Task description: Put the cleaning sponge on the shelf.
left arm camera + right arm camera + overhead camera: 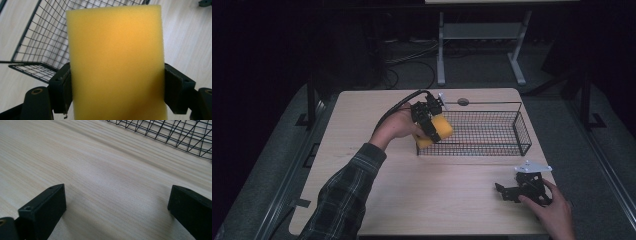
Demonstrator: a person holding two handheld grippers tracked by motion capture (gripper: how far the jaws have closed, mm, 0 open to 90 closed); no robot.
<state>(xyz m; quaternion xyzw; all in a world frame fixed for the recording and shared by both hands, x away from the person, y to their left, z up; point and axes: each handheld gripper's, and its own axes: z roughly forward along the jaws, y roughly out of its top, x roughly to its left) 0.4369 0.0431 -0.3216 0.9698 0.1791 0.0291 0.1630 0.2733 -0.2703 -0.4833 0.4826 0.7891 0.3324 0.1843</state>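
Observation:
A yellow sponge block [438,129] hangs over the left end of a black wire basket [492,131], with my left gripper [430,125] shut on it. In the left gripper view the sponge [116,62] stands tall between both jaws, and the basket [40,45] lies behind and below it. My right gripper [512,192] rests on the table near the front right corner, held by a hand. Its two jaws are spread wide over bare wood in the right gripper view, the gripper [117,202] open with nothing between them, and the basket's mesh [175,132] crosses the top right.
The light wooden table [422,200] has a round cable hole [463,102] behind the basket. Dark floor, cables and a grey table frame [482,45] lie beyond the far edge. A plaid sleeve [342,200] comes in from the bottom left.

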